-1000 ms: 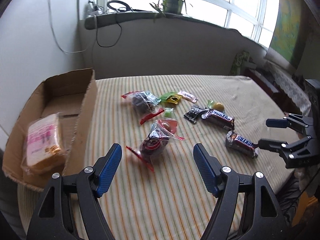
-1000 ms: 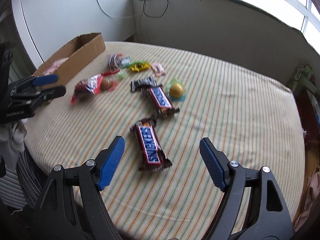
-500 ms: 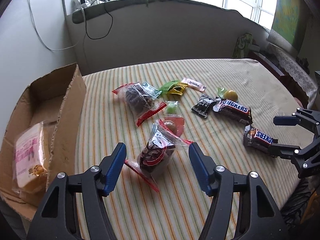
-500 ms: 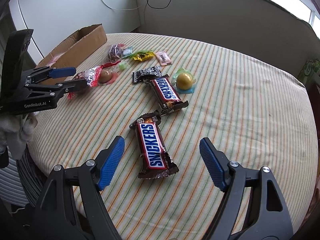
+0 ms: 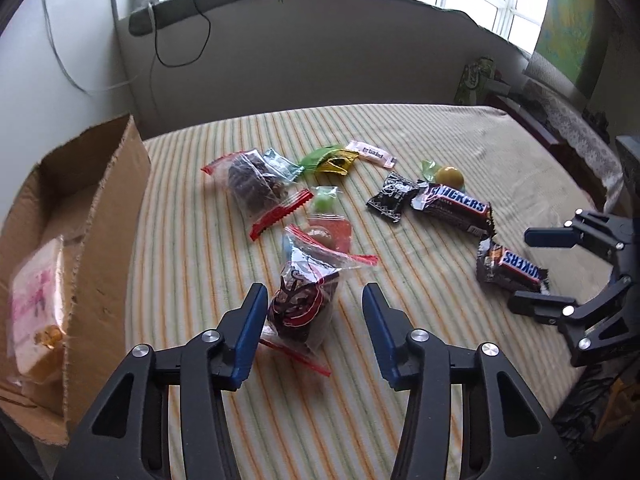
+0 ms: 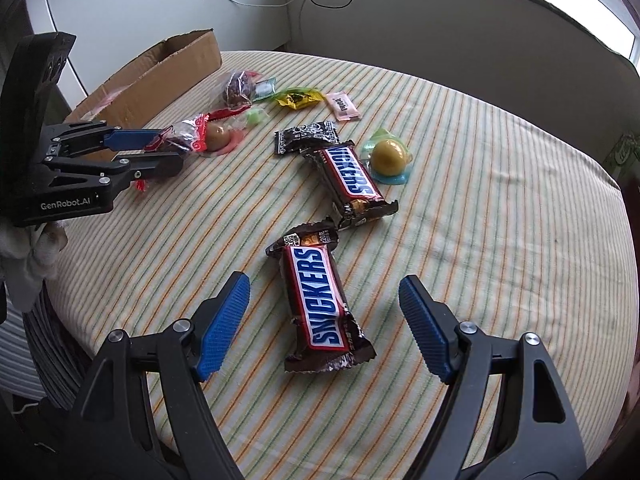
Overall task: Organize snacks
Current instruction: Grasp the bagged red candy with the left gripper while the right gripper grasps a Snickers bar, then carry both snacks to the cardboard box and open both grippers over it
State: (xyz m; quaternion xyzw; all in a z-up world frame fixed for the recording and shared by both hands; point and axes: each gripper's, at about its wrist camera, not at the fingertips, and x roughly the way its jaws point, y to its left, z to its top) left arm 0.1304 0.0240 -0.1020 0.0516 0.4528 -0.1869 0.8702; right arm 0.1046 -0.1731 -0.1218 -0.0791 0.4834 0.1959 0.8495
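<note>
Snacks lie on a striped tablecloth (image 5: 208, 256). My left gripper (image 5: 314, 326) is open, its fingers on either side of a clear red-edged bag of dark sweets (image 5: 304, 304), not closed on it. It also shows in the right wrist view (image 6: 168, 148). My right gripper (image 6: 324, 322) is open, straddling the near Snickers bar (image 6: 322, 300), which also shows in the left wrist view (image 5: 510, 270). A second Snickers bar (image 6: 350, 180) lies just beyond.
A cardboard box (image 5: 100, 240) at the table's left edge holds a pink wrapped pack (image 5: 34, 312). Further off lie another bag of sweets (image 5: 256, 188), a black packet (image 5: 392, 198), a yellow ball candy (image 6: 388, 158), green and pink wrappers (image 5: 332, 158).
Both grippers have moved forward and down toward the table. The left now straddles the bag of sweets; the right now straddles the near Snickers bar. Both stay open.
</note>
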